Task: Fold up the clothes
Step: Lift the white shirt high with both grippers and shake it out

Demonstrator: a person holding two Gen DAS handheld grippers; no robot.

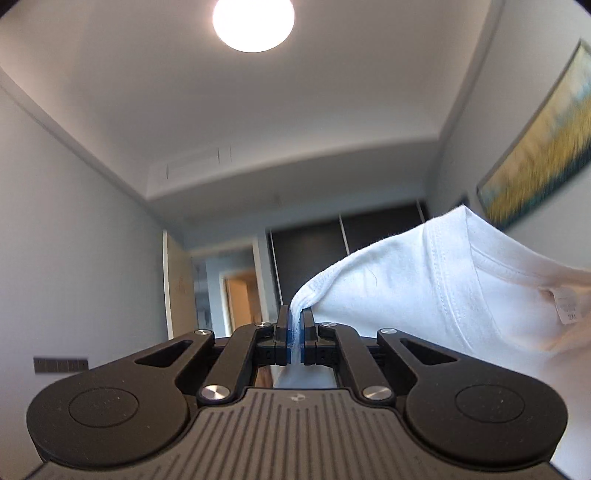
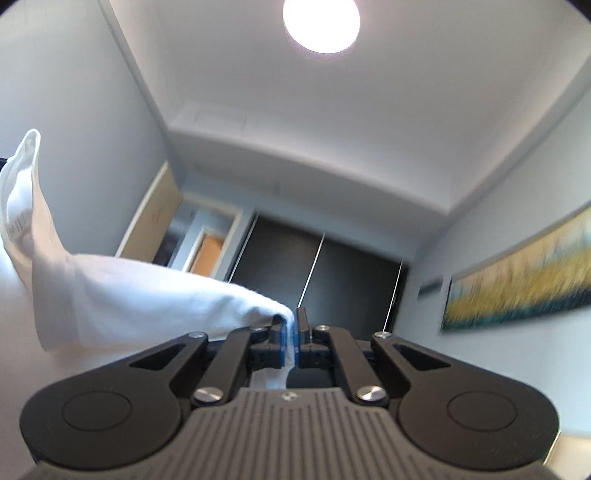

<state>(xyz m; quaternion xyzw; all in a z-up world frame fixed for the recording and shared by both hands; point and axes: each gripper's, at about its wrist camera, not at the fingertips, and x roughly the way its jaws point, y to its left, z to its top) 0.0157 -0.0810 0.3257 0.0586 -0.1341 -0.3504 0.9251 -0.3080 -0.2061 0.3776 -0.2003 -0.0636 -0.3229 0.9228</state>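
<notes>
A white T-shirt (image 1: 436, 291) is lifted in the air between both grippers. In the left wrist view my left gripper (image 1: 294, 325) is shut on a bunched edge of the shirt near its shoulder. The cloth spreads off to the right, showing the ribbed collar (image 1: 447, 273) and a neck label (image 1: 567, 306). In the right wrist view my right gripper (image 2: 291, 332) is shut on the other pinch of the same T-shirt (image 2: 129, 295), which stretches away to the left edge of the picture. Both grippers point slightly upward toward the ceiling. The lower part of the shirt is out of sight.
A round ceiling lamp (image 1: 253, 22) glows overhead. Dark wardrobe doors (image 2: 332, 280) and a doorway (image 1: 236, 299) stand at the far end of the room. A yellow and teal painting (image 2: 524, 284) hangs on the right wall.
</notes>
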